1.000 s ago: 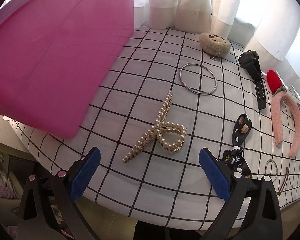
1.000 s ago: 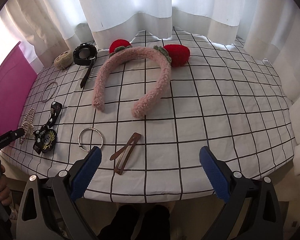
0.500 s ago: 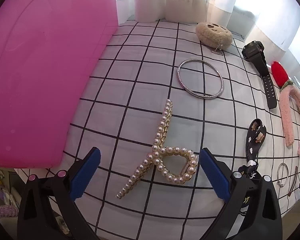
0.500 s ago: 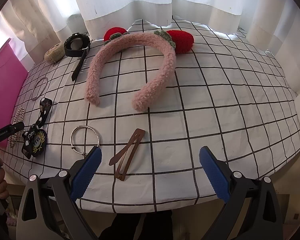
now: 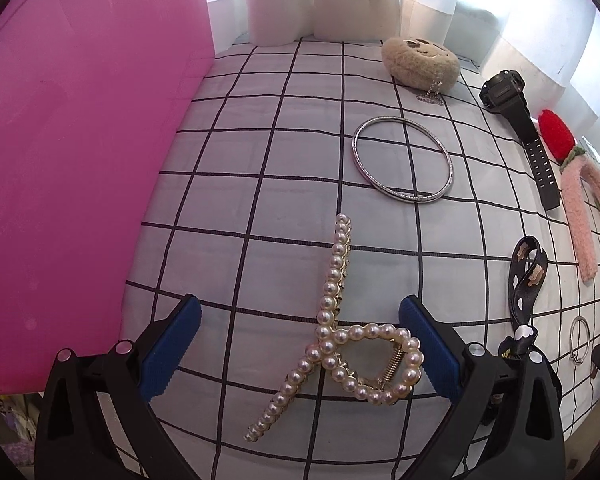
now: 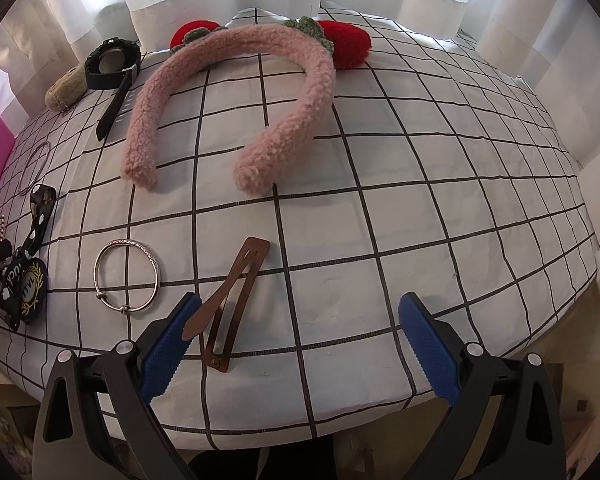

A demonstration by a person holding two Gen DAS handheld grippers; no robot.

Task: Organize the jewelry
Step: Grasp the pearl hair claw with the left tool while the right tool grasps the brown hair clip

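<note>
My left gripper (image 5: 300, 344) hangs wide open over the pearl hair claw (image 5: 340, 344), its blue pads either side of the claw's looped end and gripping nothing. My right gripper (image 6: 300, 344) is spread just as wide and also empty, its left pad just beside the brown snap clip (image 6: 232, 304) lying near the table's front edge. The jewelry is all loose on the checked tablecloth (image 6: 420, 200): a large silver bangle (image 5: 403, 160), a smaller silver bracelet (image 6: 127, 276), a black watch (image 6: 112, 64), a pink fluffy headband (image 6: 236, 96) with red pompoms, a black printed lanyard (image 6: 24, 272) and a beige plush pouch (image 5: 420, 62). A pink box (image 5: 80, 160) stands at the left edge of the cloth; whether it holds anything I cannot tell. By my reading, sorting has barely begun, with the claw the likely first pick and everything else left to gather.
</note>
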